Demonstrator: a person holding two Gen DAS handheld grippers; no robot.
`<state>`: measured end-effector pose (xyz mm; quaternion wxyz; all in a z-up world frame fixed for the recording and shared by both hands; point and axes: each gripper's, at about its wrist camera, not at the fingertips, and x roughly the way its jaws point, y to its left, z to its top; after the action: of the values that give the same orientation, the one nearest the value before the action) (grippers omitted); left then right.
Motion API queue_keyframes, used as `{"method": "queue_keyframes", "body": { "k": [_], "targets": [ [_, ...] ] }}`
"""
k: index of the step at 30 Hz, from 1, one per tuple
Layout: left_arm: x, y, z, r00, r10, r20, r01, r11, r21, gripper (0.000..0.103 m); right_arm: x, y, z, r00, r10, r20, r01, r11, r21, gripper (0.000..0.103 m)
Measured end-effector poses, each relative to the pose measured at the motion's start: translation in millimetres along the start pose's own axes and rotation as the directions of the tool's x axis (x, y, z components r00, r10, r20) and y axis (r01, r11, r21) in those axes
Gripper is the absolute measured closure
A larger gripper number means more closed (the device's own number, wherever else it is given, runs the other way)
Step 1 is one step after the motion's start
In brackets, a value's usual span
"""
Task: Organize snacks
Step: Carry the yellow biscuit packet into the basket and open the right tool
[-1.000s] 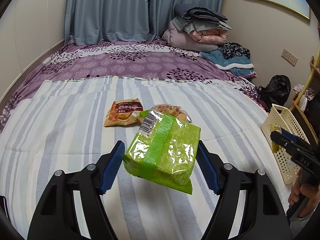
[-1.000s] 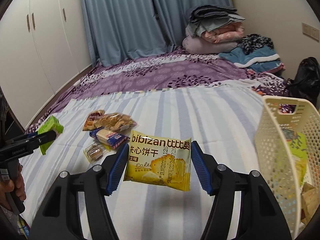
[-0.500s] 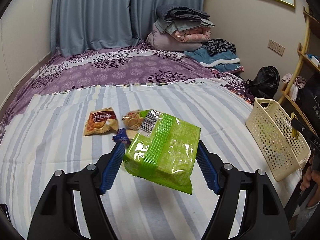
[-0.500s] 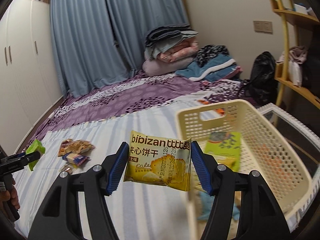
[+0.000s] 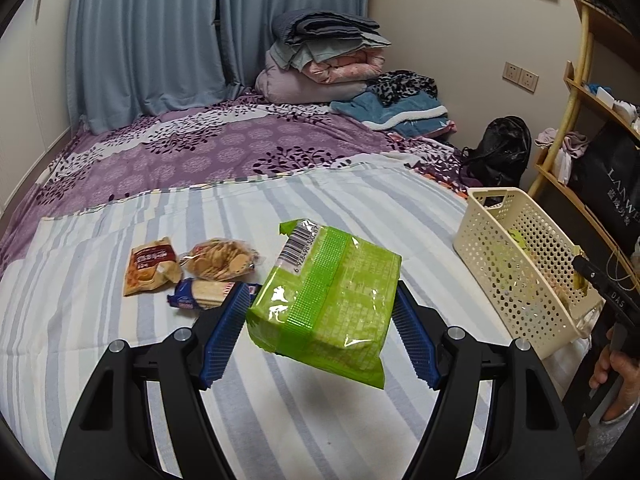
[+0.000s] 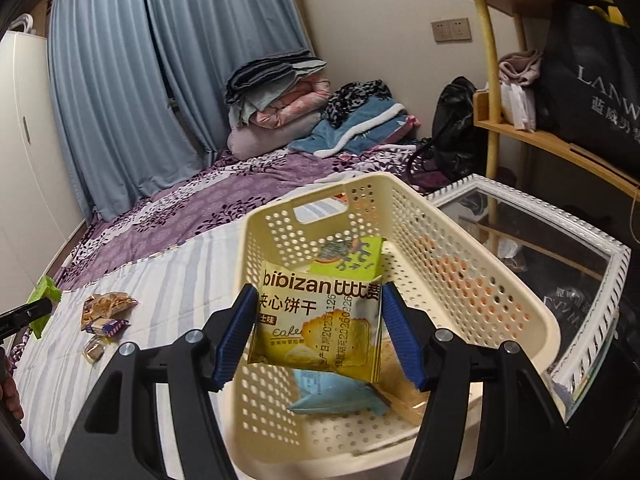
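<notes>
A: Left gripper (image 5: 320,332) clamped on shiny green packet (image 5: 326,300), barcode up, above striped bed (image 5: 100,340).

B: Right gripper (image 6: 318,332) pinches yellow biscuit pkt (image 6: 316,326) over cream basket (image 6: 460,280).

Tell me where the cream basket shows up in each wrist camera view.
Left wrist: the basket sits at the right edge, on the striped bed, right of the green pack in the left gripper.
Right wrist: the basket fills the center, just beyond the yellow pack in the right gripper.
Shared landmark: the folded blankets by the curtain.
</notes>
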<state>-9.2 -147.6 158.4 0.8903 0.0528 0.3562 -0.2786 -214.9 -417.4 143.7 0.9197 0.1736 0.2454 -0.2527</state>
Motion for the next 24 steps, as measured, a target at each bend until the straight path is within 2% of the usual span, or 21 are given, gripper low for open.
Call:
{"method": "queue_keyframes", "body": {
  "k": [5, 7, 9, 17, 24],
  "targets": [
    [1, -14, 5, 1.0, -0.017, 0.003, 0.017, 1.0, 0.02, 0.029, 1, -10, -5, 1.0, -0.016, -0.014, 0.016, 1.0, 0.008, 0.037],
    [2, -18, 6, 1.0, -0.023, 0.003, 0.022, 0.999, 0.027, 0.03, 1, -12, -7, 1.0, -0.01, -0.021, 0.01, 1.0, 0.015, 0.025],
    [3, -23, 7, 1.0, -0.028, 0.003, 0.027, 0.999, 0.034, 0.03, 0, -12, -11, 1.0, 0.002, -0.02, -0.001, 0.999, 0.033, 0.019],
    [7, -41, 10, 0.999, -0.051, -0.003, 0.051, 0.997, 0.065, 0.03, 3, -12, -16, 1.0, -0.017, -0.015, 0.017, 0.999, 0.03, 0.019],
    [13, -75, 23, 0.995, -0.102, -0.003, 0.102, 0.987, 0.122, 0.029, 3, -15, -16, 0.999, -0.044, 0.003, 0.044, 0.999, 0.017, 0.019]
  ]
}}
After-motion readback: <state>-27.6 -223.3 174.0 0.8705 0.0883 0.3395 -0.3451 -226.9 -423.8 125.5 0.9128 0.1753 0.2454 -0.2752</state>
